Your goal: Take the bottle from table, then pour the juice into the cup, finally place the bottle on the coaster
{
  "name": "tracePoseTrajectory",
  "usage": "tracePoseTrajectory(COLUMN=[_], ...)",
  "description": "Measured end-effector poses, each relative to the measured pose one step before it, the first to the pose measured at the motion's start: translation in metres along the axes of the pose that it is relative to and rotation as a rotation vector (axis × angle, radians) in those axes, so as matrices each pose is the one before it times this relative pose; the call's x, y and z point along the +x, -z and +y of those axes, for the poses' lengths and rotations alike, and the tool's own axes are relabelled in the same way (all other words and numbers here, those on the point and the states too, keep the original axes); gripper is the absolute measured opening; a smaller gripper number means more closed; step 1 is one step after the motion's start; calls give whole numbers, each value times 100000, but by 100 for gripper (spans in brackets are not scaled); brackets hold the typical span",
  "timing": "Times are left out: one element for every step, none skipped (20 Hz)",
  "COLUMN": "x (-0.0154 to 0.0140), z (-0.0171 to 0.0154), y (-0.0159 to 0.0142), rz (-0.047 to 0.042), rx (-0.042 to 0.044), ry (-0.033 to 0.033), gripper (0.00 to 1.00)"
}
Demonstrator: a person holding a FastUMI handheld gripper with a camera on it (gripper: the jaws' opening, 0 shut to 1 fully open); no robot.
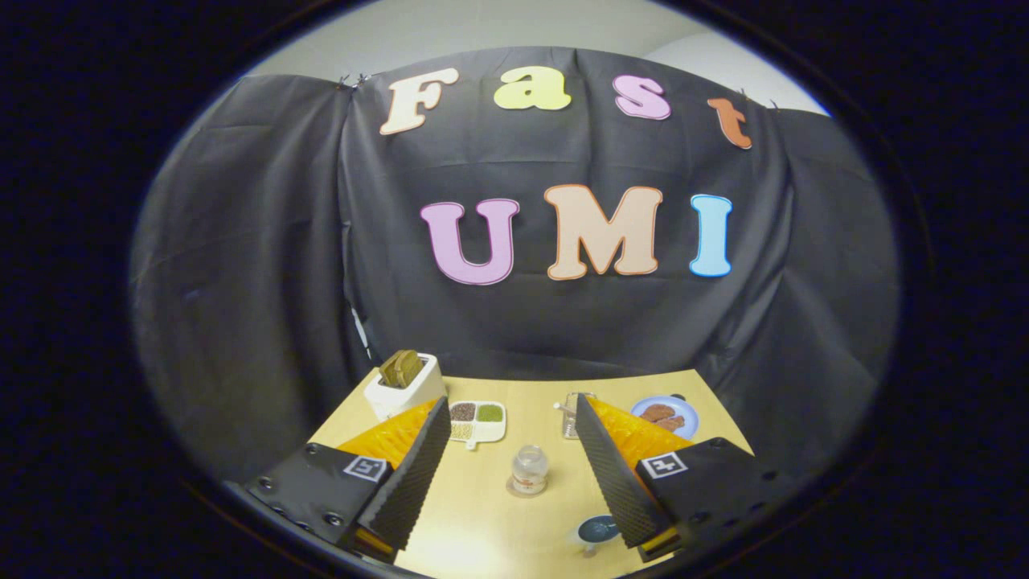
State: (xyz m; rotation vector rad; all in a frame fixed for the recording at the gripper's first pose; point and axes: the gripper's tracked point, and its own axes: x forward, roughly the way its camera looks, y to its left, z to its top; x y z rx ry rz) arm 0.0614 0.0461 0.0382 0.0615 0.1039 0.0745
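**Gripper spread above the table, bottle on the coaster**

The gripper [508, 450] is held above the table [482, 531] with its 2 fingers [418, 466] set wide apart. Nothing is clamped between them.

The bottle [530, 468] stands upright in the gap between the fingers, near the middle of the table. It rests on a round coaster [522, 491], whose rim shows around the base of the bottle.

A clear cup [571, 414] stands beyond the bottle, toward the far edge of the table, partly hidden by the right finger.

A white toaster [403, 384] with 2 slices in it occupies the far left corner. A divided tray [477, 420] of grains lies just beside it. A blue plate [666, 415] carrying food lies at the far right corner. A small dark dish [597, 528] sits near the front edge, beside the right finger.
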Motion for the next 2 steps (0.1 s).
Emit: tracePoseTrajectory(x=[-260, -345], z=[-161, -135], y=[307, 82], rz=[686, 467], rx=[-476, -87], ry=[-81, -20], gripper=[98, 98])
